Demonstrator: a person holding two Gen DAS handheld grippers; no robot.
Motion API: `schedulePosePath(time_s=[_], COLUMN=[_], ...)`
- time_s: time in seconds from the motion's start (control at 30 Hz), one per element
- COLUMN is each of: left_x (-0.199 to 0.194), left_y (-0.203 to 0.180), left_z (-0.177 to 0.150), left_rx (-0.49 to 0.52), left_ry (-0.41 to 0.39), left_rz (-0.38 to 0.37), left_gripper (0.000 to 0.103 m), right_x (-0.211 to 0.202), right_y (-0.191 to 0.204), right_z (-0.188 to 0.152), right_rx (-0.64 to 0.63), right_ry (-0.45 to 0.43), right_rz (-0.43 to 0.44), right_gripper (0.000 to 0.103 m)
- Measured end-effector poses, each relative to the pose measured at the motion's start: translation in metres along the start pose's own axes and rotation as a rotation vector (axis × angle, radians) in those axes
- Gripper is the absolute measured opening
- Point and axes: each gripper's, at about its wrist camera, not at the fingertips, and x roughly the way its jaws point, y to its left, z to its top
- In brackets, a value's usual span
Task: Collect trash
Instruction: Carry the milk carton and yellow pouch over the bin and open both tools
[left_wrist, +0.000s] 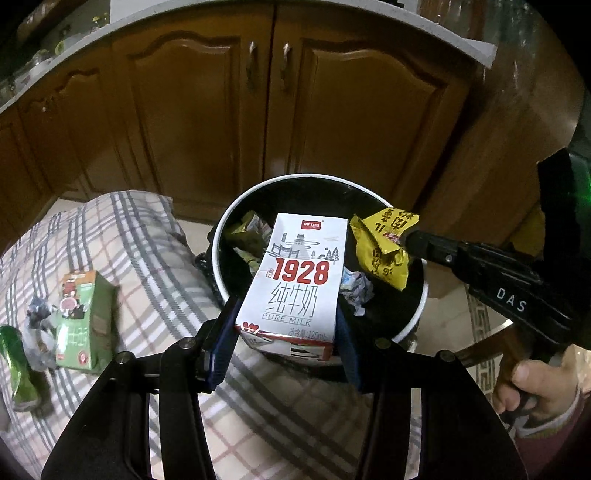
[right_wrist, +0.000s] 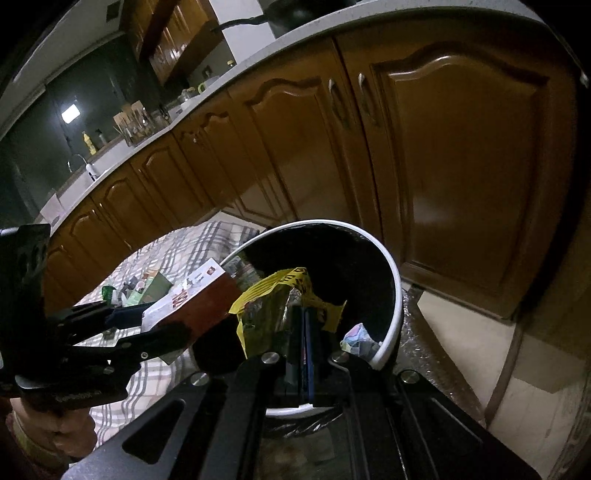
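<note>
Left wrist view: the left gripper (left_wrist: 286, 325) is squeezing a white milk carton (left_wrist: 297, 277) in the middle of the frame, over the round trash bin (left_wrist: 417, 317). From the right, the right gripper (left_wrist: 408, 240) is pinching a yellow snack wrapper (left_wrist: 380, 247) above the bin's rim. At the lower left, a green carton (left_wrist: 86, 321) and a green can (left_wrist: 16, 365) are lying on the checked cloth (left_wrist: 155, 258).

Right wrist view: the right gripper (right_wrist: 304, 325) is clamping its fingers together on the yellow snack wrapper (right_wrist: 273, 306), low in the middle, over the bin (right_wrist: 393, 306). At the left, the left gripper (right_wrist: 162, 325) is holding the milk carton (right_wrist: 192, 295).
</note>
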Motion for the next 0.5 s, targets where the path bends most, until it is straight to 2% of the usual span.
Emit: schedulePosePath(time_s=[0.37,0.4,0.43,0.5], left_x=[0.013,0.014,0.015,0.017], left_y=[0.001,0.0,0.001,0.002], left_z=[0.006,0.007,0.007,0.008], left_rx=[0.004,0.001,-0.003,-0.016], left_ry=[0.017,0.026,0.033,0.041], left_rz=[0.009,0.007,0.006,-0.003], left_gripper=[0.048,0.049,0.049,0.05], right_x=[0.017,0.018,0.019,0.021], right_y=[-0.009,-0.01,-0.01,-0.012], right_z=[0.006,0.006,0.007,0.009], right_rx=[0.005,0.005,0.006,0.011], right_ry=[0.032,0.034,0.038,0.039], right_rz=[-0.013,-0.013,-0.009,-0.011], right_gripper=[0.001,0.001,0.007,0.008])
